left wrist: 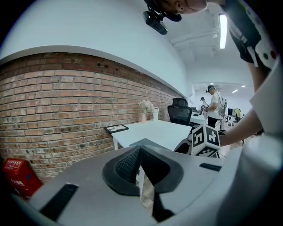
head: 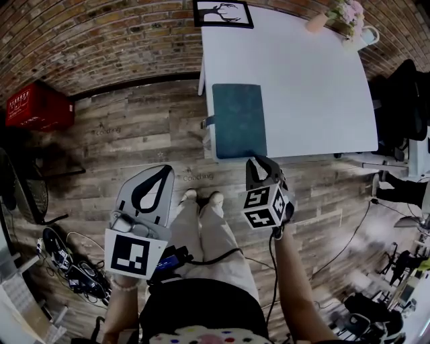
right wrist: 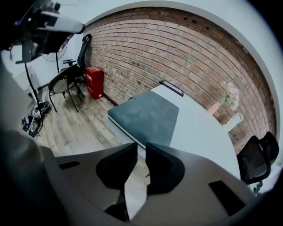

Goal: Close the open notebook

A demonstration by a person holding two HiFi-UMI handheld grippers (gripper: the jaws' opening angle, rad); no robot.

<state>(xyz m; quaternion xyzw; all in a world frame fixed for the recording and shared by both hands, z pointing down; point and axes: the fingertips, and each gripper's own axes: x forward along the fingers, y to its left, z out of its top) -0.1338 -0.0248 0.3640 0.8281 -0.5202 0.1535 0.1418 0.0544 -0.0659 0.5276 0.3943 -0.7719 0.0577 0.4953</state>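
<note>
Notebook (head: 238,119): closed, teal cover facing up, lying flat on the white surface (head: 316,87).
Notebook's place: at the near left corner of the surface, its long left side running along the surface's left edge and its near side almost at the near edge.
Right tool (right wrist: 141,148): just off the notebook's near right corner, hanging over the floor in front of the surface's edge and pointing down and away from the person, toward the notebook.
Right tool, state: the pads stand a narrow gap apart with nothing between them; they do not touch the notebook.
Right tool's own view: the teal cover fills the middle, directly beyond the jaws.
Left tool (head: 164,169): well apart from the notebook, nearer the person and off to its left, over the wooden floor (head: 134,134).
Left tool, state: pressed together at the tips, pinching nothing.
Marker cube (head: 265,207): on the right tool, on the side away from the notebook.
Picture frame (head: 223,13): beyond the notebook's far side, at the far edge of the surface.
Vase of flowers (head: 339,15): far beyond the notebook and to its right, with a white mug (head: 368,35) beside it.
Red crate (head: 39,106): on the floor well left of the notebook, against the brick wall (head: 87,33).
</note>
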